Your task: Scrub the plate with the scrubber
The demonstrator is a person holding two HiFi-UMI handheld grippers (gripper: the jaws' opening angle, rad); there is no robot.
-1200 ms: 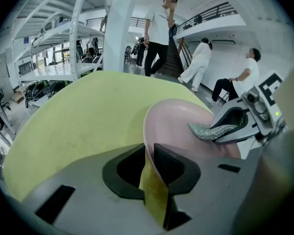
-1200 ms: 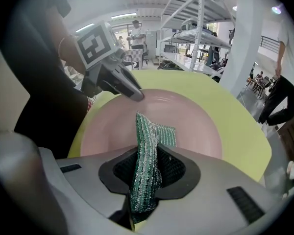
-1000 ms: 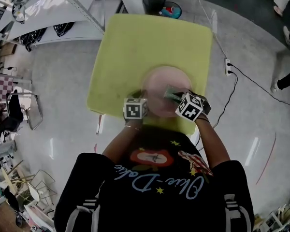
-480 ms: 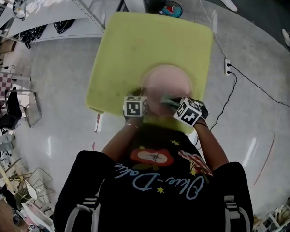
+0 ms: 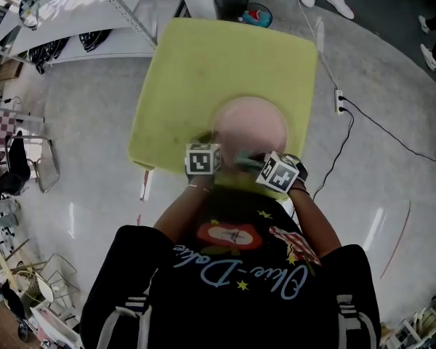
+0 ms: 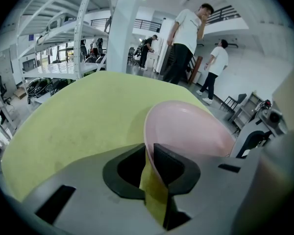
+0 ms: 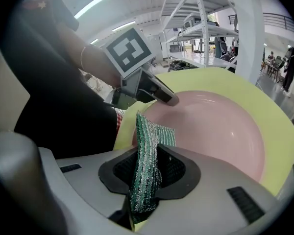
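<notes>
A pink plate [image 5: 249, 126] lies on the yellow-green table [image 5: 203, 57], near its front edge. My left gripper [image 5: 212, 155] is shut on the plate's near-left rim [image 6: 152, 131], which passes between its jaws. The plate's hollow [image 6: 191, 131] spreads out beyond them. My right gripper [image 5: 260, 164] is shut on a green striped scrubber [image 7: 148, 146]. The scrubber [image 5: 247, 158] sticks out over the plate's near edge, close to the left gripper [image 7: 154, 92]. Pink plate surface [image 7: 215, 126] fills the right gripper view ahead of it.
A white shelving rack [image 5: 94, 20] stands left of the table, and a black bin [image 5: 231, 4] sits behind it. A power strip with a cable [image 5: 339, 100] lies on the floor at the right. People stand beyond the table [image 6: 186, 38].
My right gripper has slid with the scrubber from the plate's right side toward its near edge, closer to the left gripper. The left gripper and the plate have stayed put.
</notes>
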